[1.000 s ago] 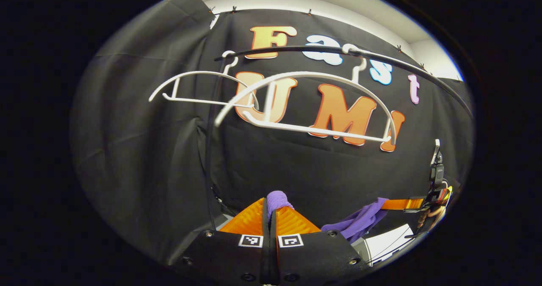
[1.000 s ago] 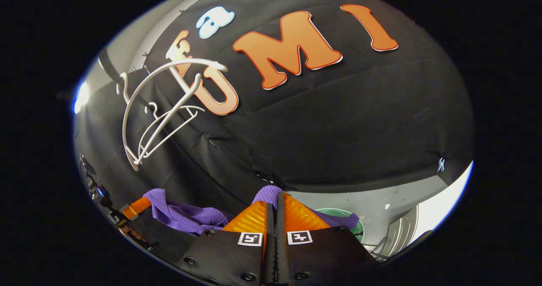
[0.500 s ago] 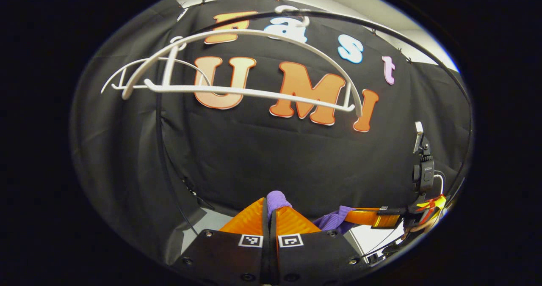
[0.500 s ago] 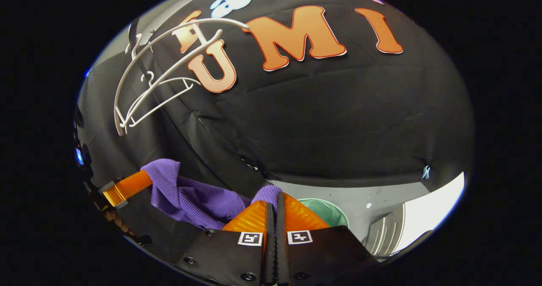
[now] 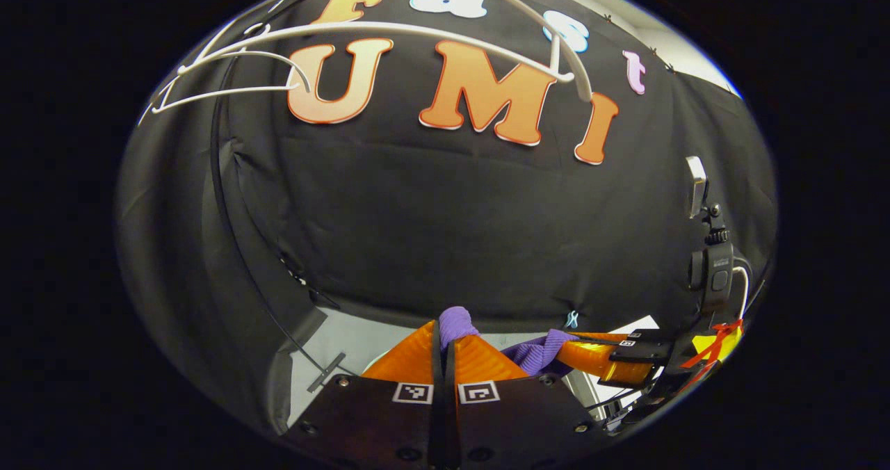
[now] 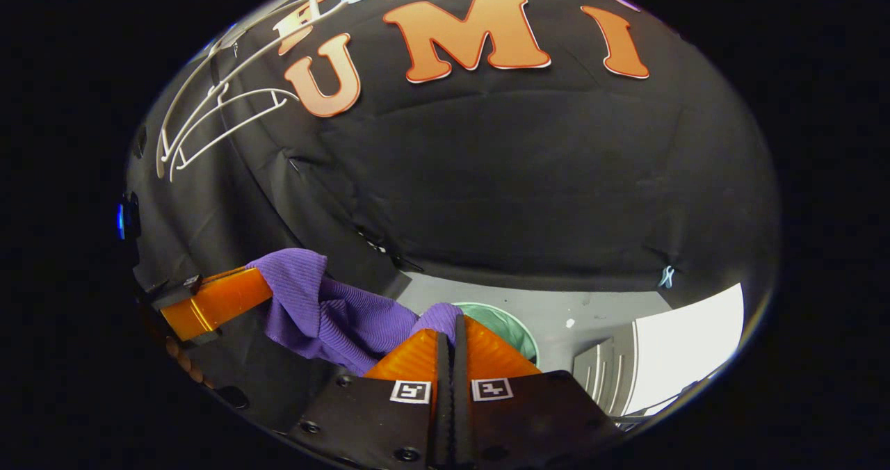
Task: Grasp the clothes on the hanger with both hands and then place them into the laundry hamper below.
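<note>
Purple garment pinched between our left claw and right claw, off the hangers; next, we lower it into the green hamper.

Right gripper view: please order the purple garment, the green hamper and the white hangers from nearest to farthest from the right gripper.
1. Purple garment: pinched in the right gripper, trailing left.
2. Green hamper: just beyond the fingertips, low on the floor.
3. White hangers: farthest, high at upper left.

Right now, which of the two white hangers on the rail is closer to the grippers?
The larger-looking hanger, spanning the top of the left gripper view. The other hanger hangs behind it, farther left, and looks smaller. Both are bare; the purple garment is off them.
</note>
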`<act>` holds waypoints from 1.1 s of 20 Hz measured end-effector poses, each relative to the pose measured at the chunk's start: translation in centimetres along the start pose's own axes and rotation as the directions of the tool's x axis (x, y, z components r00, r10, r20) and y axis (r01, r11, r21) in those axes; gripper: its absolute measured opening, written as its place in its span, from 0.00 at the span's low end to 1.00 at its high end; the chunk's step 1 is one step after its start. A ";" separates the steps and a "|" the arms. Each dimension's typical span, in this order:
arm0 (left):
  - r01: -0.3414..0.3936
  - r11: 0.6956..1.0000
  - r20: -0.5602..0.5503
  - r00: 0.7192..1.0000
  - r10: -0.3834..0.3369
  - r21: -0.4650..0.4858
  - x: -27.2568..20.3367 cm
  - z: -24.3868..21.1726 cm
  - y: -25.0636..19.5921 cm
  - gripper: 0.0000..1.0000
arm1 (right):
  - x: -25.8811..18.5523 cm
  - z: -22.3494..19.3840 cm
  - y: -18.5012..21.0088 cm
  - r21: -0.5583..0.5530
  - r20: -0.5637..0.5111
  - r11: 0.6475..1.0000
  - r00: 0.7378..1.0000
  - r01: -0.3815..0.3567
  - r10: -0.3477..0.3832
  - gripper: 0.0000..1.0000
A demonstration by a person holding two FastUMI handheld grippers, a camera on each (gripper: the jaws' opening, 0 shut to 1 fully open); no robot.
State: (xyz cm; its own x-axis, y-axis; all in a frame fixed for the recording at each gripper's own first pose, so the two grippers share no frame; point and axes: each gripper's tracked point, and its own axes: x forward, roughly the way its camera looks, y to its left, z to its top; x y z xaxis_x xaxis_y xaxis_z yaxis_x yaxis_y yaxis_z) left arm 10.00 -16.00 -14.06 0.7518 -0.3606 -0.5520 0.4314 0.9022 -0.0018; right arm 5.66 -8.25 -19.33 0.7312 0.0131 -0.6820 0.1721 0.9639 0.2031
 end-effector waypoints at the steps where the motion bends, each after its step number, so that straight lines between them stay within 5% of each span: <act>1: -0.007 1.000 -0.032 0.999 0.007 0.005 0.2 -0.7 -0.1 0.00 | 0.4 -0.5 -0.5 0.009 -0.026 1.000 1.000 0.010 -0.010 0.08; 9: -0.067 0.997 -0.254 0.965 0.058 -0.026 0.8 -5.1 0.6 0.01 | 3.6 -5.0 -1.7 -0.035 -0.151 0.998 0.987 0.056 -0.061 0.09; 18: -0.163 0.987 -0.487 0.862 0.143 0.000 3.5 -13.0 3.7 0.02 | 7.0 -11.6 -2.7 -0.060 -0.314 0.993 0.942 0.107 -0.120 0.08; 22: -0.167 0.986 -0.522 0.841 0.142 0.000 3.2 -14.5 3.9 0.06 | 7.4 -12.5 -3.6 -0.052 -0.340 0.991 0.931 0.122 -0.132 0.11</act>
State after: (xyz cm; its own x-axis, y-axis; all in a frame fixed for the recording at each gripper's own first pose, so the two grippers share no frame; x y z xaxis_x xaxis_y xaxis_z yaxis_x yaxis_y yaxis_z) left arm 6.89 -10.17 -27.96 0.4331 -0.0513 -0.8999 0.2997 0.9498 0.0901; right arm 2.16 -8.28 -33.87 0.4339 -0.0249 -0.9006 0.2257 0.9707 0.0819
